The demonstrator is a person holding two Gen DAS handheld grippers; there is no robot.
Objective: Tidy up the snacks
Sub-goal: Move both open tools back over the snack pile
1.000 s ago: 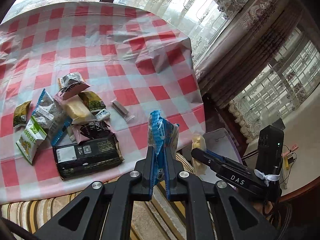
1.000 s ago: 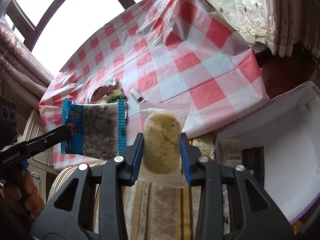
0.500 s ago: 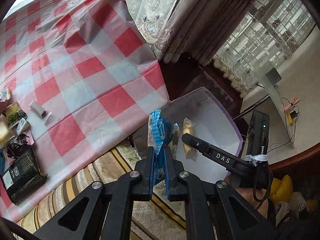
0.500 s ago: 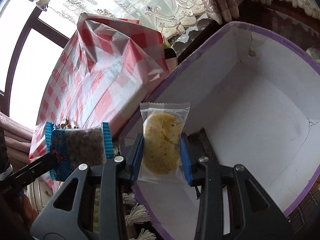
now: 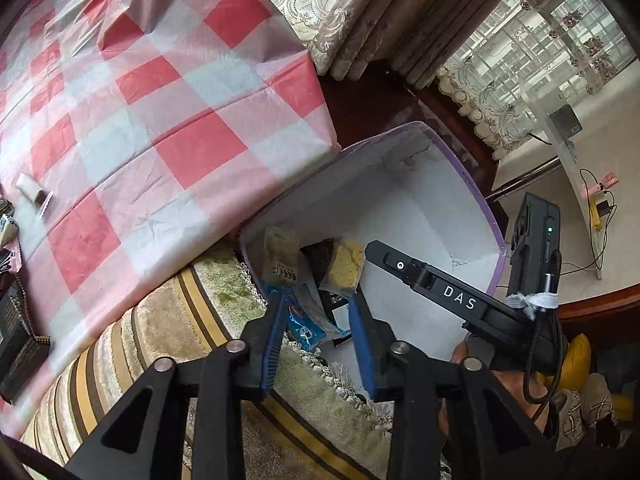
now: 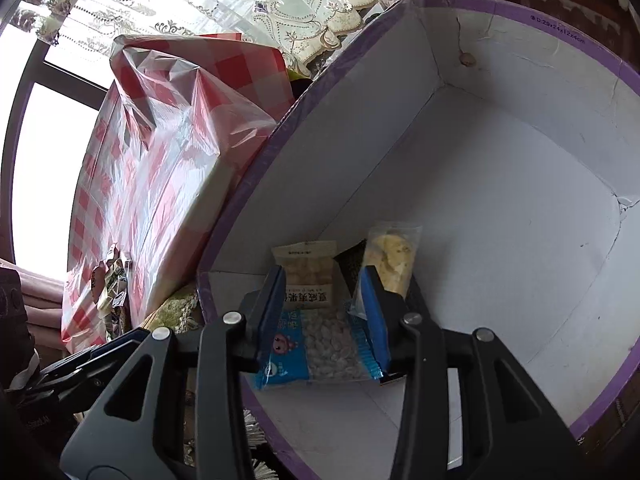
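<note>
A white box with a purple rim (image 5: 472, 196) (image 6: 520, 16) stands on the floor beside the table. Both grippers are open above its near end. My left gripper (image 5: 320, 312) hangs over the blue nut packet (image 5: 308, 320), which lies in the box. My right gripper (image 6: 324, 292) also stands over that blue packet (image 6: 320, 348). The yellow cake in clear wrap (image 6: 392, 256) (image 5: 344, 264) lies just right of the right gripper's fingers. A beige rice-cracker packet (image 6: 308, 276) (image 5: 280, 256) and a dark packet lie in the box too.
The table with a red-and-white checked cloth (image 5: 160, 120) is to the left, with several snacks at its left edge (image 5: 16, 208). A striped plush cushion (image 5: 160, 340) lies between table and box. Curtains (image 5: 380, 20) hang behind.
Both grippers have opened. The blue nut packet and the yellow cake have dropped into the box. Both grippers have moved lower and closer over the box.
</note>
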